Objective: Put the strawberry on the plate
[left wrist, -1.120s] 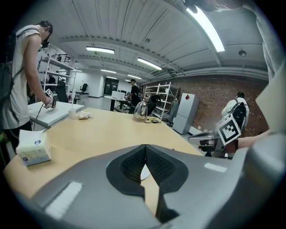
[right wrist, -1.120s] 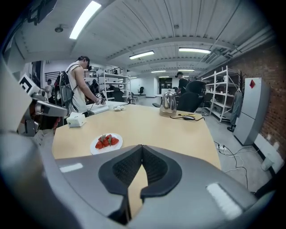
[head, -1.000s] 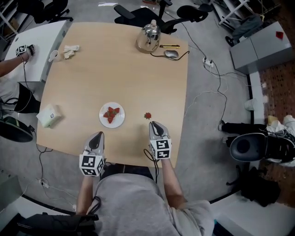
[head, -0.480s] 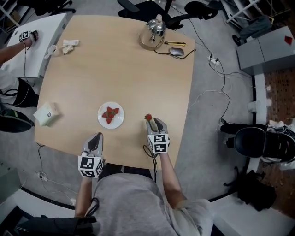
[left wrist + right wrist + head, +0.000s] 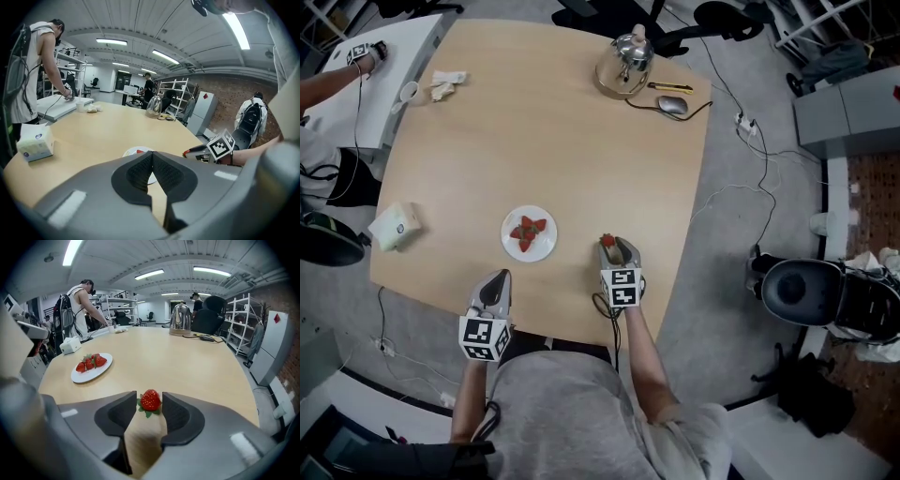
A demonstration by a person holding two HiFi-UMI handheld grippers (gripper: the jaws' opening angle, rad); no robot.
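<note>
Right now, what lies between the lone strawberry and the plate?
Nothing: only bare table separates the strawberry from the plate, as the right gripper view and the head view both show.

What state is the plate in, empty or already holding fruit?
Holding fruit: the white plate carries a small cluster of strawberries. One more strawberry lies on the table, off the plate.
</note>
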